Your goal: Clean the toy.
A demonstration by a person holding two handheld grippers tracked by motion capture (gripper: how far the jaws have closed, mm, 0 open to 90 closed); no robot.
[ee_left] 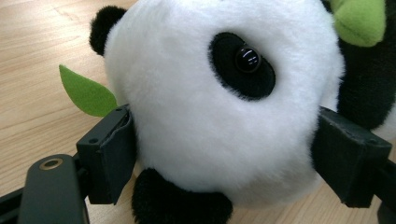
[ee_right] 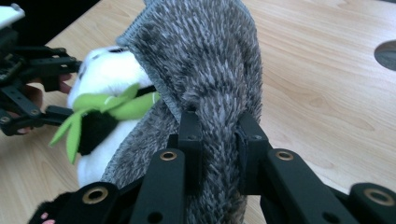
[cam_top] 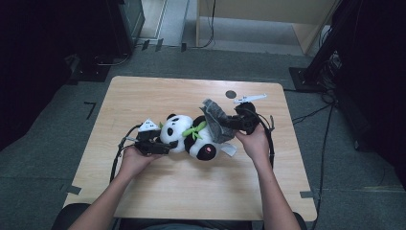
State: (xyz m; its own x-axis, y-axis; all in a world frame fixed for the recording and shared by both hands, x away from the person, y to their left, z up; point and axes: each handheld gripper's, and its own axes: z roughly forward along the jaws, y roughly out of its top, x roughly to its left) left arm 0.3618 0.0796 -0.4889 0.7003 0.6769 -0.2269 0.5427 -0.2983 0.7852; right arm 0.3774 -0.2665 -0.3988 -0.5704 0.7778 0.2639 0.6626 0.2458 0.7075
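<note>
A black-and-white panda plush [cam_top: 189, 136] with green leaves [cam_top: 195, 130] at its neck lies on its side in the middle of the wooden table [cam_top: 191, 191]. My left gripper [cam_top: 165, 143] is shut on the panda's head [ee_left: 219, 107], one pad pressing into the white fur on each side. A grey fuzzy cloth [cam_top: 215, 120] drapes over the panda's body. My right gripper [cam_top: 230, 123] is shut on a bunched fold of that cloth [ee_right: 205, 60], with the panda [ee_right: 107, 74] and the left gripper [ee_right: 28, 93] beyond it.
A dark round mark [cam_top: 231, 94] sits on the table behind the right gripper. A white tag [cam_top: 229, 149] sticks out by the panda's foot. Black cables trail from both grippers. Bare wood stretches toward the near edge.
</note>
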